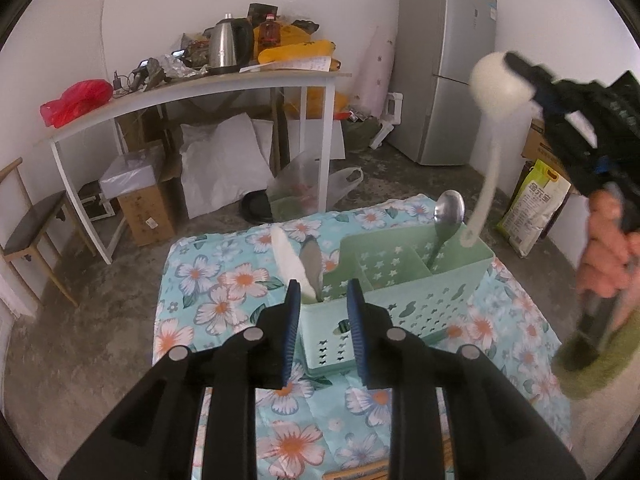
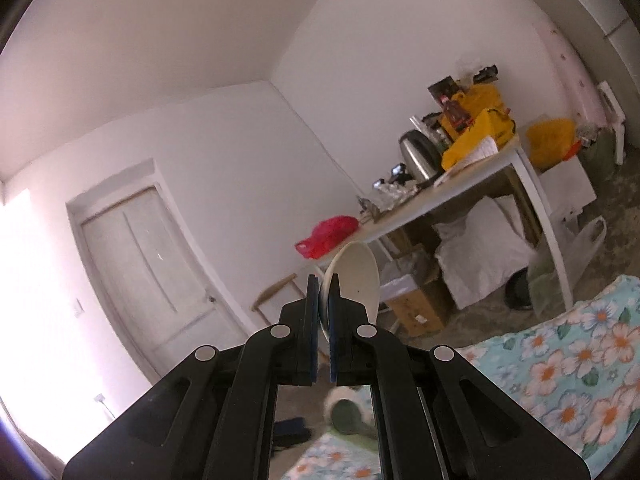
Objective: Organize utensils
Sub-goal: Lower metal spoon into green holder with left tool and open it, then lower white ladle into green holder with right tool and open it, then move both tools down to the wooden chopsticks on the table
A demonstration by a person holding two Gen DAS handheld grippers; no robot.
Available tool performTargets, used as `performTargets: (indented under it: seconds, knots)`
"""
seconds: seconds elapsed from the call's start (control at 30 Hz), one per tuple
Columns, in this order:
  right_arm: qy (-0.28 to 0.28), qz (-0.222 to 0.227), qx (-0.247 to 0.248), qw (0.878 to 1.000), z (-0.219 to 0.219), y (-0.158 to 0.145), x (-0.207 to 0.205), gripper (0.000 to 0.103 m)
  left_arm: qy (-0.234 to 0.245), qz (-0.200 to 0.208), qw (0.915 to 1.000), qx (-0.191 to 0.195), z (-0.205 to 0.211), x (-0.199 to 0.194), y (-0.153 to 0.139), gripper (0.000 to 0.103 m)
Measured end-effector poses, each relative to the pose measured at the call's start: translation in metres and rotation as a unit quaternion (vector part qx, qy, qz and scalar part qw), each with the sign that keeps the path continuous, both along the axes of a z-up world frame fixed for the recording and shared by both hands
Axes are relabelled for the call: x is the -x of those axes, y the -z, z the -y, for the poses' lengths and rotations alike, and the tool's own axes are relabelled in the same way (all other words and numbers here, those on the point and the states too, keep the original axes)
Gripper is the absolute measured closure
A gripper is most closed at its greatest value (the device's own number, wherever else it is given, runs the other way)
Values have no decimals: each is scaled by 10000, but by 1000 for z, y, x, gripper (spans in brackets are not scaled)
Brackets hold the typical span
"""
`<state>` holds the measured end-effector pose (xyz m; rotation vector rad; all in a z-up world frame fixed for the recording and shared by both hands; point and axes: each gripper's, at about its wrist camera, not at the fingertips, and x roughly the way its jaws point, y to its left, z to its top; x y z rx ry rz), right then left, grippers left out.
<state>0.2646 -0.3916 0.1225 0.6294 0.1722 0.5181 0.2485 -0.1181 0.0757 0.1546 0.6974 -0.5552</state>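
Already the right gripper [image 1: 516, 66], clamped on the white ladle's [image 1: 490, 176] bowel, hangs its handle near-vertically into the caddy's [image 1: 420, 280] far-right compartment; left gripper [image 1: 324, 320] gapes empty, nearer

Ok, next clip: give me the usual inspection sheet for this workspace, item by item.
Surface: table under a floral cloth, bare patches visible around the caddy.
Job's things: green caddy on the cloth; metal spoon upright in its far compartment; white scoop and another metal utensil in the near-left one; white ladle with its handle tip at the caddy's far rim.
Clutter: wooden sticks at the near edge, kind unclear.
Grippers: left tongs open, empty, just before the caddy; right tongs shut on the ladle's bowl.
Cables: charger leads on the side table.
Surroundings: kettle, fridge, boxes, bags, chair.
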Motion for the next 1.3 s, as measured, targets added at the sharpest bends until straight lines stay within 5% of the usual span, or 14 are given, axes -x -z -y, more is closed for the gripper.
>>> performTargets:
  seconds: [0.27,0.57,0.87,1.3]
  knots:
    - [-96,-231,271,9993,-9,34,-5,100,-101,-90,9999,77,-14,3,6,80]
    - [-166,-542,-20,9984,-3,64,8,99,-124,-136,9997,164,-22,6,10,80]
    - [146,-769,211,9967,-7,68,37,81,-101,-228,9993,270,-27,8,15,71]
    - [521,-866,86,9948,-2,65,94,75,-101,-189,9985,497,-40,41,17,62]
